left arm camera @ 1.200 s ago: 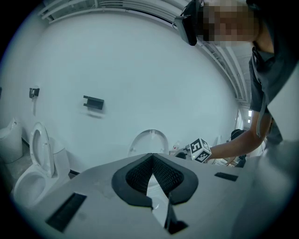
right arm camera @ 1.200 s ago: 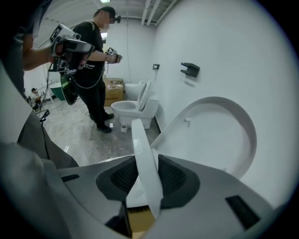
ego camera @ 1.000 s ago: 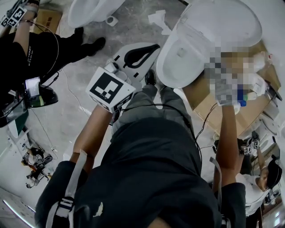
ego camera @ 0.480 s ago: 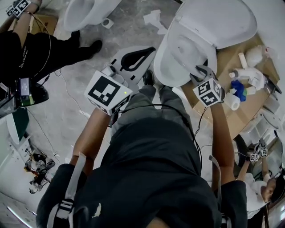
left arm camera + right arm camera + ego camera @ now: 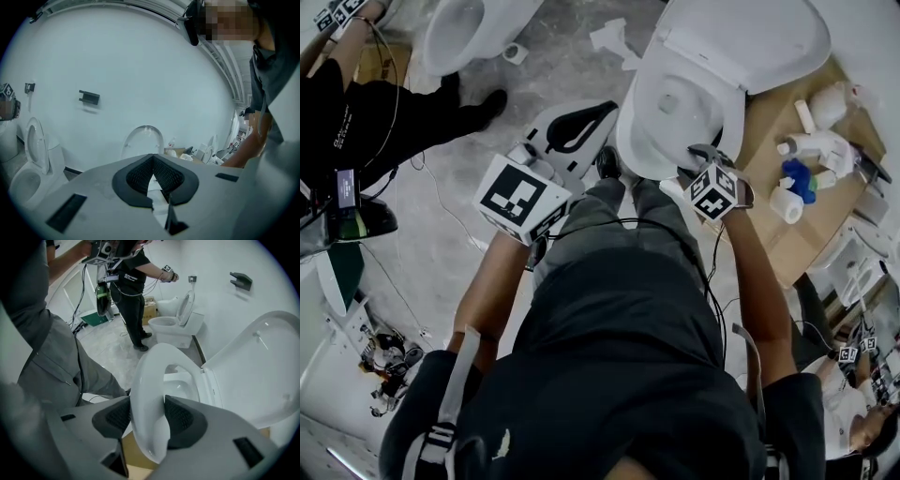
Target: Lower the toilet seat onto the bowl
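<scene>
A grey concrete floor [image 5: 441, 225] and a white wall [image 5: 140, 65] are seen in a room where more than one toilet is set; nearest to the camera the grey trousers [image 5: 619, 220] of the person are shown, with one gripper at each side. The left gripper [image 5: 605, 111] is held over the floor; its jaws are brought together at the tips, and nothing is kept between them. The right gripper [image 5: 147, 403] is pointed steeply down at the front of the near toilet; its jaws have just been opening and are set wide, yet the front rim of the toilet seat [image 5: 143, 376] is between them, and both pads [image 5: 180, 417] are laid against it with no gap to be seen. The seat is found low over the bowl [image 5: 180, 386], which is seen through its ring; whether it rests fully on the bowl cannot be told. Behind the seat the lid [image 5: 253, 366] is raised; beside the toilet a cardboard sheet [image 5: 766, 120] is spread, with a spray bottle [image 5: 811, 148] and a paper roll [image 5: 786, 202] on it. Farther away a second toilet [image 5: 171, 324] is placed at the wall; a person in black [image 5: 133, 287] is standing next to it.
</scene>
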Demonstrator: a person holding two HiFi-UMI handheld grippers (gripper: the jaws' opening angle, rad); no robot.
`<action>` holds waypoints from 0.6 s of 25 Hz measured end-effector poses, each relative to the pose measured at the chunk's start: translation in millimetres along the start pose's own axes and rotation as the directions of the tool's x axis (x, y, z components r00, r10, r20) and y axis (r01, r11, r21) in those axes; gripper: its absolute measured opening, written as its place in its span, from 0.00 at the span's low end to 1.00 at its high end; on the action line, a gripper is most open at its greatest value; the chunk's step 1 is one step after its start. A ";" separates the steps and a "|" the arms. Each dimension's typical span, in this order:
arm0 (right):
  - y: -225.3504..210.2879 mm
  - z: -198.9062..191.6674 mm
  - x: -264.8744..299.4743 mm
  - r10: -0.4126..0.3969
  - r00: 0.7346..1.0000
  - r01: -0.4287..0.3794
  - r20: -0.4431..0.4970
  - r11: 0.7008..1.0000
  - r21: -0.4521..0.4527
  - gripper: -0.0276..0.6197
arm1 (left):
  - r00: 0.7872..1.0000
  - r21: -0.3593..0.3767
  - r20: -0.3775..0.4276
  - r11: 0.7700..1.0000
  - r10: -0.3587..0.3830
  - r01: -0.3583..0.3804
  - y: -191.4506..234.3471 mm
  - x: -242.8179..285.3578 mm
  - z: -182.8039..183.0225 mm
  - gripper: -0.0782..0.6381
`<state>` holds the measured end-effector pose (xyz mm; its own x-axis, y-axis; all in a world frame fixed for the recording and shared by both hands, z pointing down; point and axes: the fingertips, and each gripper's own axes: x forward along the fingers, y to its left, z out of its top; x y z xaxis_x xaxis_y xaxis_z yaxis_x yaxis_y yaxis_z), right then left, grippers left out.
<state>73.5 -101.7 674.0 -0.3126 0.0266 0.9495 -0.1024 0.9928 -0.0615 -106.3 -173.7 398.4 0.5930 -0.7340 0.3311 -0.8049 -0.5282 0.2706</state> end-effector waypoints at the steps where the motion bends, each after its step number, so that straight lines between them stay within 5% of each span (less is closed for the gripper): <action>1: 3.0 -1.3 3.3 0.011 1.000 -0.011 -0.007 1.000 -0.003 0.37 | 1.000 0.000 0.000 1.000 -0.004 0.004 -0.5 1.6 0.2 0.12; 15: 37.2 -16.4 41.5 0.101 0.987 -0.109 -0.127 0.992 -0.061 0.39 | 1.000 -0.027 -0.012 1.000 0.001 -0.002 13.0 2.0 -9.3 0.12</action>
<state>72.3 -61.8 716.2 -0.1990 0.1411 0.9698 -0.0104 0.9892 -0.1460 -115.4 -178.0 411.0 0.5923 -0.7294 0.3422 -0.8048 -0.5156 0.2940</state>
